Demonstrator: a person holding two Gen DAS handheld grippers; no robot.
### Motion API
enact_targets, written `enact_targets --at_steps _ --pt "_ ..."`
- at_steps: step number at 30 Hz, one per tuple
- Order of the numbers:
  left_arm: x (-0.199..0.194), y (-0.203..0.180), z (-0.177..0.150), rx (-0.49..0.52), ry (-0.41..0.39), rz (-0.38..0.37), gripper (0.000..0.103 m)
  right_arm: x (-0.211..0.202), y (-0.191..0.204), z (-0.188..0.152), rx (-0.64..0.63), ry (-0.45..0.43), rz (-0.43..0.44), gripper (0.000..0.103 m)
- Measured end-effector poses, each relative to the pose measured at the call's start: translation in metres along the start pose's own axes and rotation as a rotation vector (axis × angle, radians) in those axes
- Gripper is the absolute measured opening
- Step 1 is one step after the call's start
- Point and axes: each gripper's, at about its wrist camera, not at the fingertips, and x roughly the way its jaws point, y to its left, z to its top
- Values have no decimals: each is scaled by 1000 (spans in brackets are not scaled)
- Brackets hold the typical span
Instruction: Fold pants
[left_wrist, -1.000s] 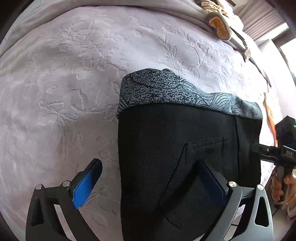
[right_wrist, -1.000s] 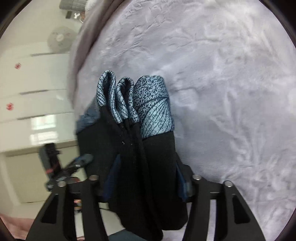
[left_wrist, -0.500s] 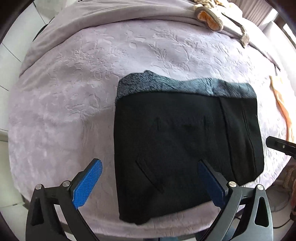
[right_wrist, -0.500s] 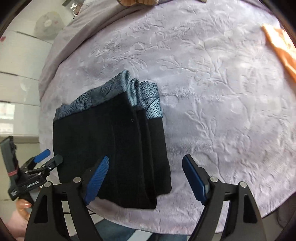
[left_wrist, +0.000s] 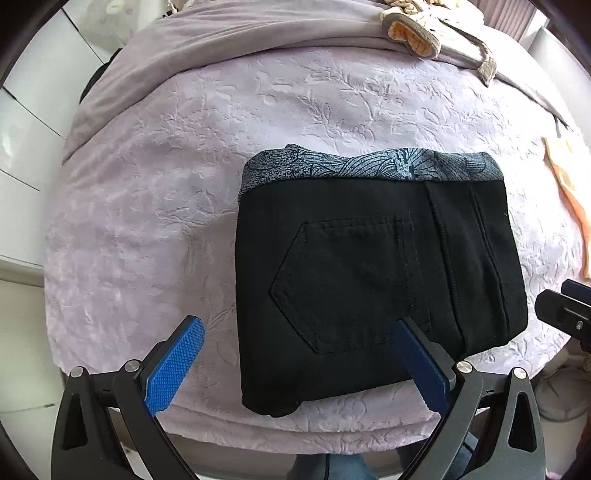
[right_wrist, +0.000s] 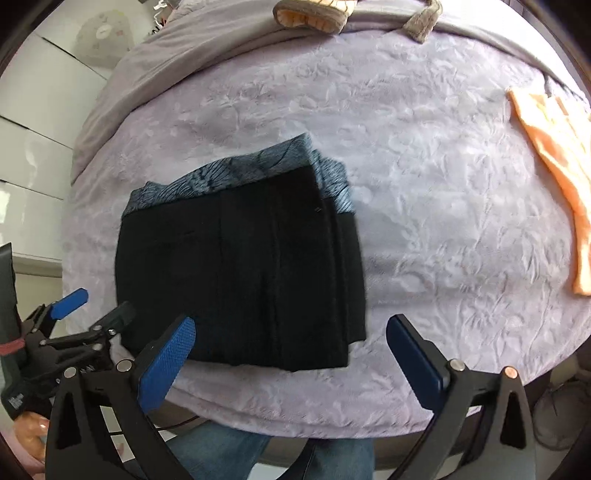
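Observation:
The black pants (left_wrist: 373, 273) lie folded into a thick rectangle near the front edge of the lilac bed cover (left_wrist: 155, 192), with the grey-blue patterned waistband (left_wrist: 369, 168) on the far side and a back pocket facing up. They also show in the right wrist view (right_wrist: 240, 273). My left gripper (left_wrist: 299, 362) is open and empty, raised above the pants' near edge. My right gripper (right_wrist: 291, 354) is open and empty, raised over the near right corner. The left gripper also shows at the left of the right wrist view (right_wrist: 92, 308).
An orange cloth (right_wrist: 554, 177) lies at the right of the bed. A beige and orange garment (left_wrist: 417, 29) lies on the folded grey blanket at the back. White cupboards (left_wrist: 26, 122) stand to the left. The bed's front edge is just below the grippers.
The right gripper has let go of the pants and opened. Both grippers have pulled up and back, so the whole folded pants now lie flat in view.

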Motion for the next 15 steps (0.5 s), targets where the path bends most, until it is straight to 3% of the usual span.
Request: enact_targets --at_steps 15 --pt "1 4 1 -17 10 5 103 10 15 0 -23 40 -74 103"
